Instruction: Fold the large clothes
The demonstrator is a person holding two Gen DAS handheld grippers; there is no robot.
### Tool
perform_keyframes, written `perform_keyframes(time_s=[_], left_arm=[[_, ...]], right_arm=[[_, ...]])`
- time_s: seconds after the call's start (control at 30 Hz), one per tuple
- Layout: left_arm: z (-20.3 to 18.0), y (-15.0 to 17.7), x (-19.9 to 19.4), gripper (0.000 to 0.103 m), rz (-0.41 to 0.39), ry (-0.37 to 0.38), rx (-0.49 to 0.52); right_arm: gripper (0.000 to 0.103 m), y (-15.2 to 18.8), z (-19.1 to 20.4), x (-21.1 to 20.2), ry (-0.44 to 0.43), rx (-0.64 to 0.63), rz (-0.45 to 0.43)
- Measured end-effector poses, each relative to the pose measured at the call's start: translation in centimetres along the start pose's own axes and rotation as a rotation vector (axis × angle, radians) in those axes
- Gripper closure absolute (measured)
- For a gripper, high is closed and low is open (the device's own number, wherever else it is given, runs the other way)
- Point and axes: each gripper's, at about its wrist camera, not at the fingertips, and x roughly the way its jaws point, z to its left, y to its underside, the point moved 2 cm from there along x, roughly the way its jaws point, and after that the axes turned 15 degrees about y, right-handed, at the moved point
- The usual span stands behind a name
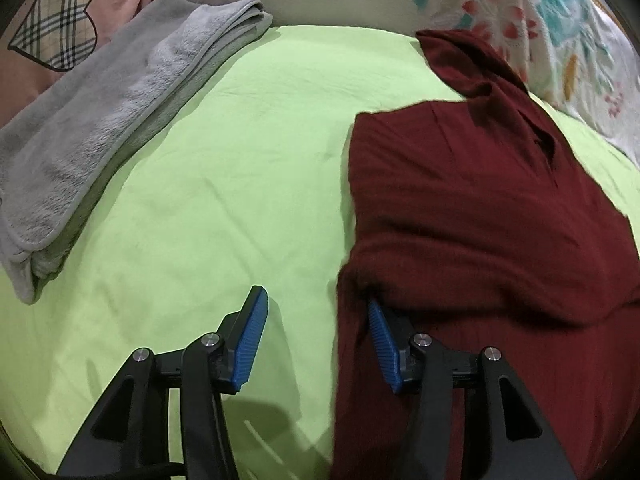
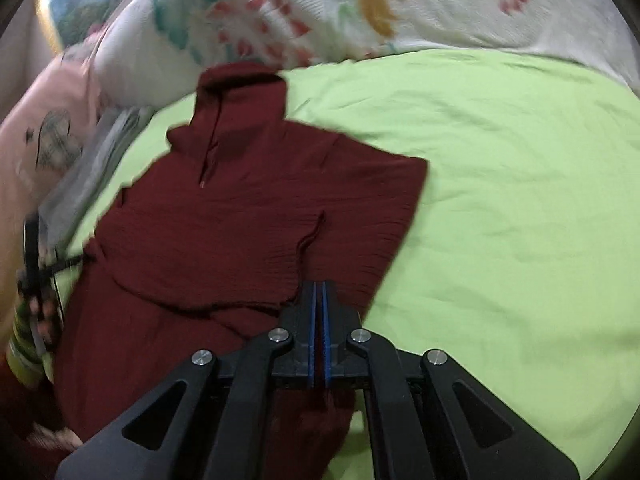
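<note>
Mid-fold on the dark red sweater [image 2: 256, 216], spread on the green bed sheet [image 2: 500, 200], collar toward the flowered pillow [image 2: 360, 12]. Right claw [image 2: 319, 300] pinched tight on a sweater edge, cloth visible between the pads. Left claw [image 1: 316, 336] spread wide at the sweater's other side, one pad tucked under the hem, gripping nothing. Probably next: closing the left, then carrying both edges across together.

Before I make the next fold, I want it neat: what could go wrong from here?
1. The right gripper is shut on the dark red knit garment, while the left gripper is open at its edge, so a pull may skew the fold.
2. The folded grey fleece blanket lies close on the lime green bedsheet; a swung flap might catch it.
</note>
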Motion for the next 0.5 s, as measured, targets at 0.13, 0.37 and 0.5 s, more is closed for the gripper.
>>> perform_keyframes(time_s=[0.13, 0.37, 0.5], left_arm=[[0.9, 0.3, -2.3, 0.051, -0.002, 0.114, -0.021], [1.8, -5.3, -1.3, 0.037, -0.041, 0.204, -0.100], [1.3, -7.9, 3.3, 0.037, 0.070, 0.231, -0.092]], right_arm=[[0.099, -1.6, -0.8, -0.9, -0.054, 0.115, -0.046], [0.049, -2.9, 2.5, 1.5, -0.014, 0.076, 0.006], [0.049, -2.5, 3.1, 3.9, 0.022, 0.100, 0.092]])
